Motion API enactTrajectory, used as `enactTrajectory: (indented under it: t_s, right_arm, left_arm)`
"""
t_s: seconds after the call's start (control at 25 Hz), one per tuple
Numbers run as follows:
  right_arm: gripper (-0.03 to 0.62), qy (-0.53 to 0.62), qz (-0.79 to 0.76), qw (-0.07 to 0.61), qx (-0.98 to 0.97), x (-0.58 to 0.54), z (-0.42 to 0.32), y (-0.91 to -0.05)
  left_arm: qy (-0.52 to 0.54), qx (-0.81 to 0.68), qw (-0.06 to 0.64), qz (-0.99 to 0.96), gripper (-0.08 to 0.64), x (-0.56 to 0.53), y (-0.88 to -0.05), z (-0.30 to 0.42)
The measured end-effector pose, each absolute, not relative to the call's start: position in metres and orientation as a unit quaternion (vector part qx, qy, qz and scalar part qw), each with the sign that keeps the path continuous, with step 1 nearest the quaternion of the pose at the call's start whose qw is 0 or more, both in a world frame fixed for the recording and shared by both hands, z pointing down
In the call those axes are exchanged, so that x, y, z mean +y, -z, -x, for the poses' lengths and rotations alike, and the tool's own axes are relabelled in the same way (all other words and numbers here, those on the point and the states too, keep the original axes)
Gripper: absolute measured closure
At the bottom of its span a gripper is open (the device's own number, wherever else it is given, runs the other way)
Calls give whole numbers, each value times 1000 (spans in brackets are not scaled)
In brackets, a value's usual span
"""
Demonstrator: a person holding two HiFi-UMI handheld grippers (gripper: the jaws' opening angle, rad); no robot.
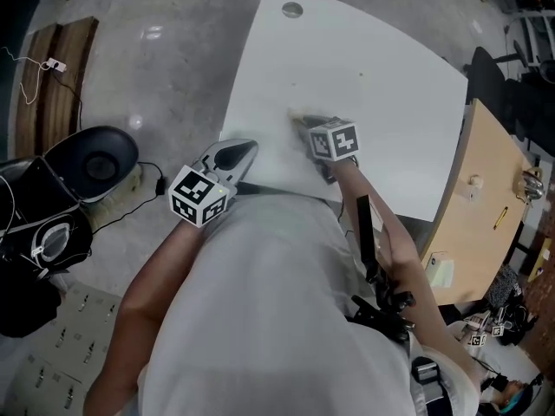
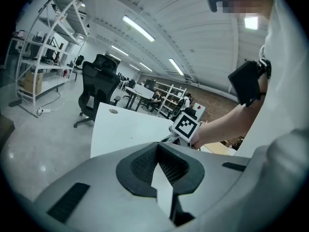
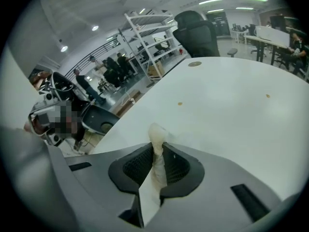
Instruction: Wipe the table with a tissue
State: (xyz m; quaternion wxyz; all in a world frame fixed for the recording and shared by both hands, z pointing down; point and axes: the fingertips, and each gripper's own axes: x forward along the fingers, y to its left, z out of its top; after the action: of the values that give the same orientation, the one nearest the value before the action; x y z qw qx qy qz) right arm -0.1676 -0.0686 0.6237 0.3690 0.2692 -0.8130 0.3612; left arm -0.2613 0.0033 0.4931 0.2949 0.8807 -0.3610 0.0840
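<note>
Looking down through the head view first, I see the right gripper (image 1: 303, 121) stretched out over the near part of the white table (image 1: 364, 68). Its tip sits low against the surface, with a blurred pale wad, the tissue (image 1: 296, 116), at its nose. That low reach is what I'd judge a wiping stroke needs. The left gripper (image 1: 246, 147) hangs just over the table's near-left corner, away from the wiped patch, so I take it to be parked clear of the working arm.

From the left gripper view, that gripper's (image 2: 157, 148) ribbed pads meet at the tip with nothing pinched between them, so it is closed and empty. It looks across the table (image 2: 123, 127) at the right gripper's marker cube (image 2: 186, 125) and the forearm behind it. A black office chair (image 2: 99, 88) stands beyond the far edge.

From the right gripper view, the right gripper (image 3: 158, 153) is clamped tight on the tissue (image 3: 155, 132). It is a twisted off-white strip running up between the pads, with a crumpled tuft poking past the tip towards the table (image 3: 231, 105). Holding it with that tuft proud lets paper, not plastic, meet the surface. Whether the tuft is actually pressing down I cannot settle from here. Two small brownish specks (image 3: 179, 103) lie further out on the top, well ahead of the tuft, so I reckon the wiping is only partly done
</note>
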Motion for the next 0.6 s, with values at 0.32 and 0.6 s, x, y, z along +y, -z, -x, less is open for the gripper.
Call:
enactTrajectory:
  t_s: [0.32, 0.6]
  right_arm:
    - [537, -484, -189, 258, -815, -40, 172, -587]
    - [537, -509, -274, 176, -797, -77, 139, -567]
  left_arm:
    - [-81, -334, 286, -895, 554, -5, -485, 261]
    - [-78, -319, 287, -900, 554, -5, -487, 262]
